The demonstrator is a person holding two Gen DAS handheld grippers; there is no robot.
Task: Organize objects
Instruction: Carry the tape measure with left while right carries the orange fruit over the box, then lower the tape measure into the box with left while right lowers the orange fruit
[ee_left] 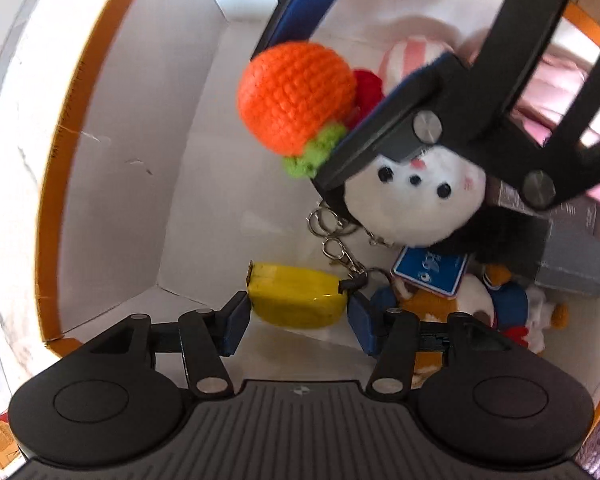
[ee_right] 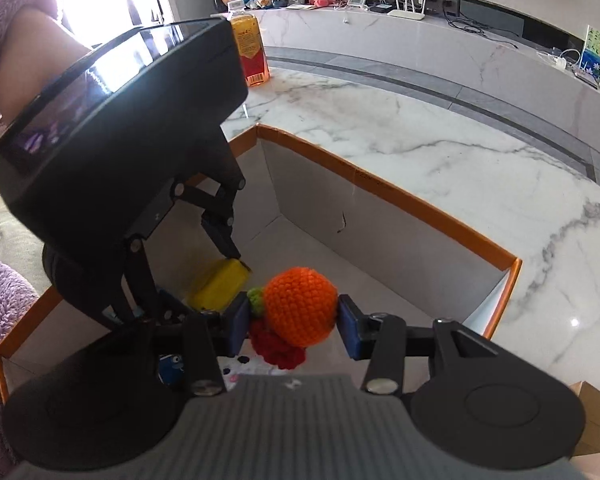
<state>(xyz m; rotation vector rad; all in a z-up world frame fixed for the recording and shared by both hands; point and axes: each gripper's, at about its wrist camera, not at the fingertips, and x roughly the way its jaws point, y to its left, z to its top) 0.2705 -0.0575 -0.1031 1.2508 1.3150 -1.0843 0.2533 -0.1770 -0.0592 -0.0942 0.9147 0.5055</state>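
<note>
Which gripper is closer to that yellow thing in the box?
Left. The left gripper has the yellow tape measure between its fingers; the right gripper holds the orange crochet ball above it.

White plush animal head (ee_left: 416, 196): top covered by the right gripper's black finger.
Blue card (ee_left: 430, 274): print too small to read.
Orange-rimmed cardboard box (ee_right: 420, 204): near corner hidden behind the gripper body.
Red crochet piece (ee_right: 278, 346): mostly behind the orange crochet ball (ee_right: 300, 306).

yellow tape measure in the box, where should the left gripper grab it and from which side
Grip the yellow tape measure across its two flat faces, coming straight down from above. It stands on edge on the box floor, so those faces meet the pads squarely. The left gripper already brackets it there. Mind the keychain clasp near its end.
</note>
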